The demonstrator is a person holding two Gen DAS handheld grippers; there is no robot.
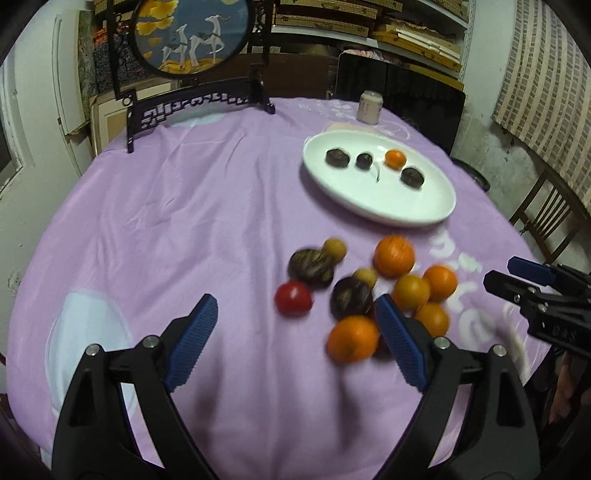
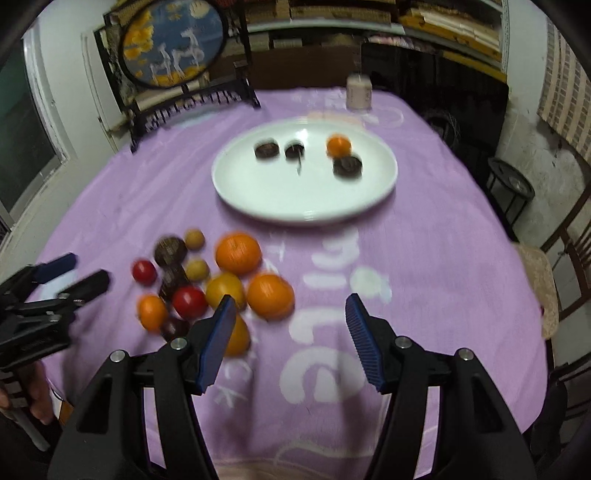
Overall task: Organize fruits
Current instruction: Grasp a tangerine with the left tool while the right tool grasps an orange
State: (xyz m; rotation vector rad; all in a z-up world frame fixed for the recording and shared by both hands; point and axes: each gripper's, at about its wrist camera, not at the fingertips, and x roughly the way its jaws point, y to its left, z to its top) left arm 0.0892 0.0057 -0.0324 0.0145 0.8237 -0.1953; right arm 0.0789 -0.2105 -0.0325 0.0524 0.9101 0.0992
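Note:
A loose pile of fruit lies on the purple cloth: oranges (image 1: 393,256) (image 2: 238,253), red round fruits (image 1: 293,298) (image 2: 189,302), dark purple ones (image 1: 310,267) (image 2: 170,251) and small yellow ones (image 1: 335,249). The white oval plate (image 1: 388,206) (image 2: 295,199) beyond the pile holds three dark fruits and a small orange (image 1: 395,159) (image 2: 338,145). My left gripper (image 1: 295,301) (image 2: 88,267) hangs open just short of the pile, gripping nothing. My right gripper (image 2: 290,298) (image 1: 500,271) is open to the right of the pile, also gripping nothing.
A pale cup (image 1: 368,107) (image 2: 358,92) stands behind the plate. A round painted screen on a black stand (image 1: 192,33) (image 2: 173,44) occupies the far left of the table. A wooden chair (image 1: 546,221) and a black stool (image 2: 511,184) are off the right edge.

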